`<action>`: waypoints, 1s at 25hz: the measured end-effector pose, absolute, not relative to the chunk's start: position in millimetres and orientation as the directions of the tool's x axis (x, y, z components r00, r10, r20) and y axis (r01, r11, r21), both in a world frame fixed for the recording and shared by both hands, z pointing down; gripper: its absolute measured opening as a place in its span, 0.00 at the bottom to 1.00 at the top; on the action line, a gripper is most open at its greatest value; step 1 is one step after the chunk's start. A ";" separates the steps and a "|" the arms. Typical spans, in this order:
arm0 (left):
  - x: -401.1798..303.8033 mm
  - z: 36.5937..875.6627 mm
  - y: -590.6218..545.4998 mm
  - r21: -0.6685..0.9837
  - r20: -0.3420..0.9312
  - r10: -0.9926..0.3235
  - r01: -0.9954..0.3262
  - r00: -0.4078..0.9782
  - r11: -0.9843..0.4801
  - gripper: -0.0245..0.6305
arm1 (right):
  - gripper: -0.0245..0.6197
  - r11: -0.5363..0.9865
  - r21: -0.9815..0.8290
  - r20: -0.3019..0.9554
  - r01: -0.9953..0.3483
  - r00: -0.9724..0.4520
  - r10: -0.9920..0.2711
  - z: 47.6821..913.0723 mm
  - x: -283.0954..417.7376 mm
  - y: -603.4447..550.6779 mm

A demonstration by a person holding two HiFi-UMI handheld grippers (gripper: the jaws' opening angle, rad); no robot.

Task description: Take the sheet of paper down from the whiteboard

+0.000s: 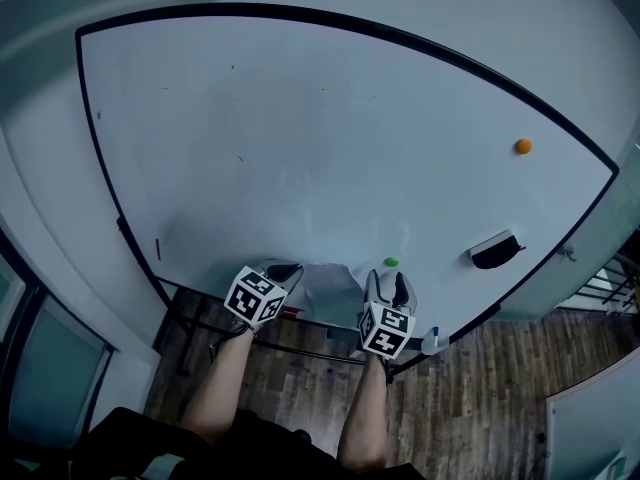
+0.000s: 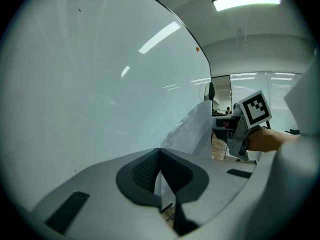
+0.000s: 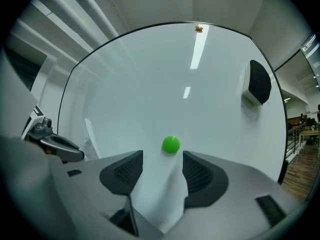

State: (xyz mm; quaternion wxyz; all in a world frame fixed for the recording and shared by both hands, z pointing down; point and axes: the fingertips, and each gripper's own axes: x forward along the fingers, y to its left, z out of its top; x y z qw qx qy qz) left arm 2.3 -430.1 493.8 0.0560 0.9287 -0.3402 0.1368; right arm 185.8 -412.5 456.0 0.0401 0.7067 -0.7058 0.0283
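The left gripper [image 2: 159, 155] was clenched on the sheet of paper [image 2: 192, 131], partly lifted off the whiteboard [image 1: 300, 138]. The right gripper [image 3: 161, 160] stood with jaws released; the green magnet [image 3: 171, 144] apparently still pinned one corner.

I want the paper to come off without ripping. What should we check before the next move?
1. Grip of the left tool on the paper: ok, jaws shut on its edge.
2. Grip of the right tool: not ok, jaws apart, paper between them.
3. The green magnet taken off: not ok, it sits at the paper's top edge.
4. The eraser out of the way: ok, off to the side on the whiteboard.
5. No tears in the paper: cannot tell.
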 end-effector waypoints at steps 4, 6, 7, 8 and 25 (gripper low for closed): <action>1.8 494.5 -427.2 0.005 0.298 -0.615 -0.645 0.730 -0.764 0.07 | 0.42 0.002 0.009 0.097 -1.000 -0.001 -0.995 457.9 186.1 -407.8; 2.6 493.9 -425.6 0.002 0.299 -0.612 -0.642 0.732 -0.766 0.07 | 0.42 0.003 0.005 0.101 -1.000 -0.002 -0.995 458.9 187.3 -405.5; 3.6 493.8 -424.5 0.001 0.301 -0.610 -0.640 0.733 -0.768 0.07 | 0.42 0.003 0.002 0.103 -1.000 -0.003 -0.995 459.6 188.2 -404.1; 4.8 493.9 -423.2 -0.001 0.303 -0.608 -0.638 0.734 -0.770 0.07 | 0.42 0.004 -0.002 0.105 -1.000 -0.004 -0.994 460.6 189.1 -402.7; 14.8 495.7 -407.1 -0.006 0.292 -0.616 -0.643 0.731 -0.766 0.07 | 0.21 0.029 -0.015 0.135 -0.999 -0.030 -0.990 476.5 193.7 -378.8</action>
